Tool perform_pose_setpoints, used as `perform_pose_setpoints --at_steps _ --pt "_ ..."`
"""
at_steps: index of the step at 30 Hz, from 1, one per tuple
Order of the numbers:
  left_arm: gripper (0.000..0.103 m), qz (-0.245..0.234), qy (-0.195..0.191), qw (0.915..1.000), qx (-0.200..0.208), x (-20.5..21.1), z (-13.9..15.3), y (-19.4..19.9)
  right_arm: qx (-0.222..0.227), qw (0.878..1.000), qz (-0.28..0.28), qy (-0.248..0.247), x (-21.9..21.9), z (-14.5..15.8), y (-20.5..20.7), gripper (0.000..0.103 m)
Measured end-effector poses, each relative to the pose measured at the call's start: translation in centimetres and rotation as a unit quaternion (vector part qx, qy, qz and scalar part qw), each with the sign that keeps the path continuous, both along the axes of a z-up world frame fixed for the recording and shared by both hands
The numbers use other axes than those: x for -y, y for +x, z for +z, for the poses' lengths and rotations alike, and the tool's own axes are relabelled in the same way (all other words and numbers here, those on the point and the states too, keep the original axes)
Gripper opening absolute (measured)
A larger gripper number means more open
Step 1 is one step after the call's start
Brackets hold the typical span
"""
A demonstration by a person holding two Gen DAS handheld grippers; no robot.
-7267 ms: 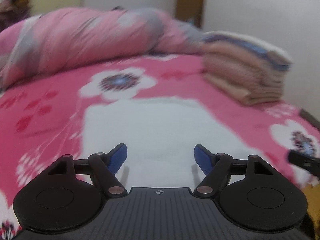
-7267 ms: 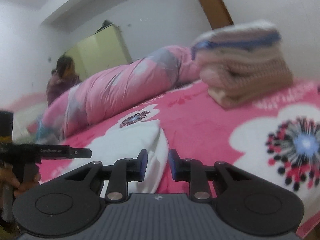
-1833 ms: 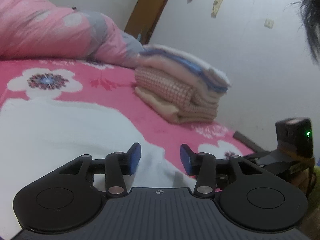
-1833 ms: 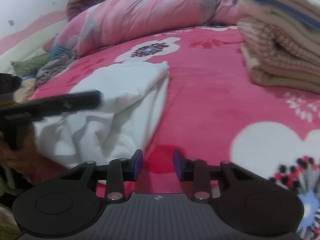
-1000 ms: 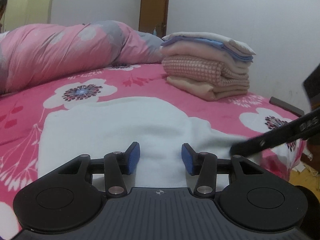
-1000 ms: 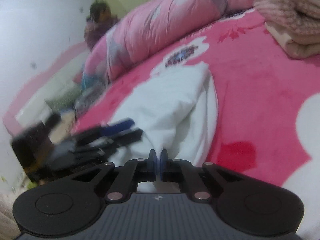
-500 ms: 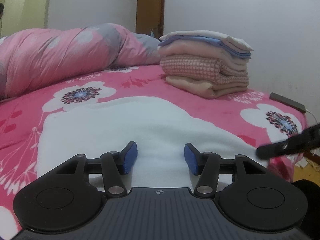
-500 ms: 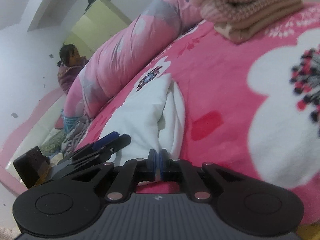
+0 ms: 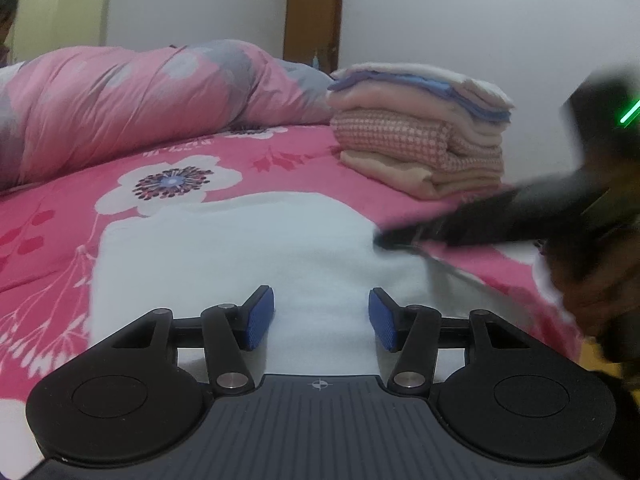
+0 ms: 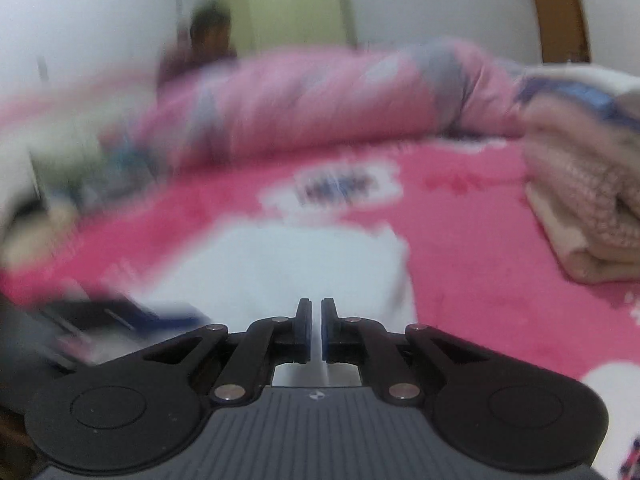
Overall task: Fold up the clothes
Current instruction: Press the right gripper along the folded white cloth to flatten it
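Left gripper: your jaws are spread wide, blue pads apart, nothing between them but the cloth lying ahead.
Right gripper: your jaws are pressed nearly together, pinching a thin edge of the cloth; the view is blurred.
Cloth: white, spread flat on the bedspread straight ahead of your left gripper, reaching under its fingers.
Stack: folded clothes ahead and to the right of both grippers, apart from the cloth.
Quilt: pink, rolled, far ahead.
Writing: pale letters on the bedspread beyond the cloth, too small to read.
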State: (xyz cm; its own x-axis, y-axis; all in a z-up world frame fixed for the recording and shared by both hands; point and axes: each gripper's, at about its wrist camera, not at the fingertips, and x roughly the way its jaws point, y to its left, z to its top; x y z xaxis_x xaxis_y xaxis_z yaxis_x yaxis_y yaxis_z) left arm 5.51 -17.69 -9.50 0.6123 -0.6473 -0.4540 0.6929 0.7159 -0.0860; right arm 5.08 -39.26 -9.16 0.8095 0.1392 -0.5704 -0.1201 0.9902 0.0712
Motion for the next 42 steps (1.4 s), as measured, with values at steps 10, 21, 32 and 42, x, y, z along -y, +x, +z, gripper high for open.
perform_pose_setpoints --at_steps 10,21,32,42 --pt "0.053 -0.004 -0.013 0.9997 -0.018 -2.0 -1.2 -0.5 -0.010 0.992 -0.055 0.112 4.5 1.1 5.8 0.048" --pt "0.053 -0.012 -0.001 0.9999 -0.005 -2.0 -1.7 -0.9 0.038 0.992 -0.039 0.118 4.0 1.0 10.1 0.003" --pt "0.053 -0.015 0.007 0.9998 0.010 -1.9 -2.1 -1.3 0.015 0.994 -0.107 0.025 4.5 -2.2 12.2 0.006" --pt "0.053 -0.015 0.001 0.9998 0.010 -2.0 -2.0 -1.1 0.032 0.995 0.082 0.053 1.0 1.9 12.7 0.007"
